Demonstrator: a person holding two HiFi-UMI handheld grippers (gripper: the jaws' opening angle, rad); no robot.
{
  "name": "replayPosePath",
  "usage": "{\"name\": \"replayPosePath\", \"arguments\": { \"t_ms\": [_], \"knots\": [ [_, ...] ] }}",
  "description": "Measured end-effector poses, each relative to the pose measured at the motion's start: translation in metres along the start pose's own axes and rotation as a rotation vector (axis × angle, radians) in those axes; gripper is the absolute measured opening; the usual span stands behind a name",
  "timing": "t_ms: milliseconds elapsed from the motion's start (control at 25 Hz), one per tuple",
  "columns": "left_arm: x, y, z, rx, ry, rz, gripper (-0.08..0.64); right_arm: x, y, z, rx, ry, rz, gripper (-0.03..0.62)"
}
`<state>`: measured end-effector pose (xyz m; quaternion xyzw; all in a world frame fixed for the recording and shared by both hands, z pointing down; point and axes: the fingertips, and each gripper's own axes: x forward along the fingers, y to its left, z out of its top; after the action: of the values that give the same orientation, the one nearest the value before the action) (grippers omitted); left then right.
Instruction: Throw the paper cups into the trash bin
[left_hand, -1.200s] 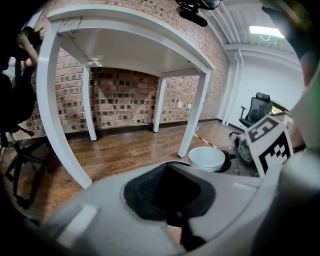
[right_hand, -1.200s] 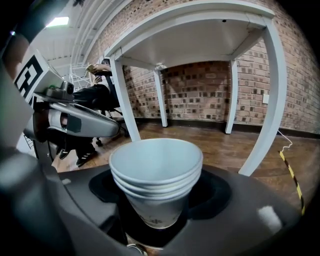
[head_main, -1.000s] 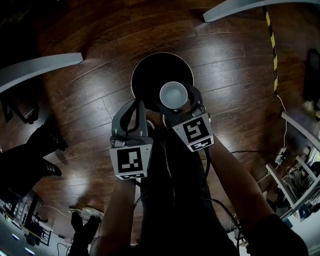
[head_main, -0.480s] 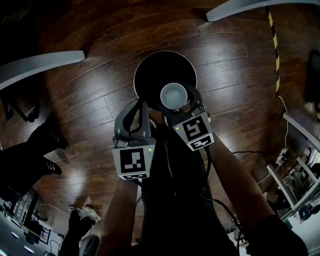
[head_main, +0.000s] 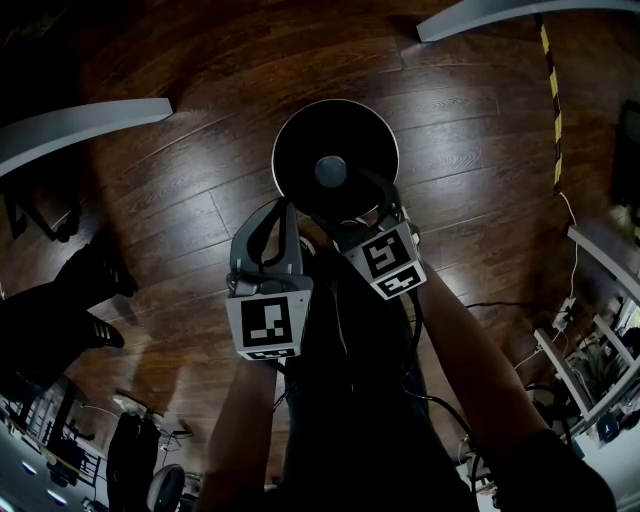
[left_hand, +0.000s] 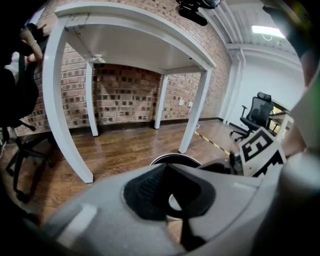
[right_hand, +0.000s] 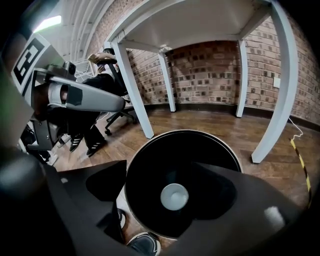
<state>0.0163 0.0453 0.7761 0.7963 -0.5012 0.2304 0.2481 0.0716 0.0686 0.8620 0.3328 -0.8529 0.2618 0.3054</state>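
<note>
A round black trash bin stands on the wooden floor right in front of me. A white paper cup is inside it, mouth up and free of any grip; in the right gripper view the cup shows as a small pale disc deep in the bin. My right gripper hangs over the bin's near rim; its jaws are opening with nothing between them. My left gripper is just left of the bin's near edge, jaws together and empty. In the left gripper view the bin's rim peeks over the jaws.
White curved table legs stand at the left and at the top right. A yellow-black striped tape runs along the floor at right. Another person's shoes are at left. Cables and chair bases lie at the right edge.
The cup was held above the bin by the right gripper. That gripper has let it go and the cup has dropped into the bin. Both grippers have stayed about where they were.
</note>
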Motion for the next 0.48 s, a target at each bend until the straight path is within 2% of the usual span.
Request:
{"name": "replayPosePath", "arguments": {
  "t_ms": [120, 200, 280, 480],
  "knots": [
    [-0.003, 0.001, 0.001, -0.012, 0.028, -0.008, 0.005, -0.002, -0.001, 0.007, 0.002, -0.021, -0.017, 0.396],
    [-0.004, 0.003, 0.003, -0.009, 0.015, -0.002, 0.005, -0.009, -0.005, 0.018, -0.003, -0.054, -0.049, 0.348],
    [-0.007, 0.004, 0.007, -0.004, -0.010, 0.007, 0.005, -0.019, -0.008, 0.034, -0.004, -0.095, -0.088, 0.271],
    [-0.021, -0.001, 0.040, -0.008, -0.043, -0.002, 0.005, -0.048, -0.009, 0.077, 0.008, -0.180, -0.148, 0.167]
  ]
}}
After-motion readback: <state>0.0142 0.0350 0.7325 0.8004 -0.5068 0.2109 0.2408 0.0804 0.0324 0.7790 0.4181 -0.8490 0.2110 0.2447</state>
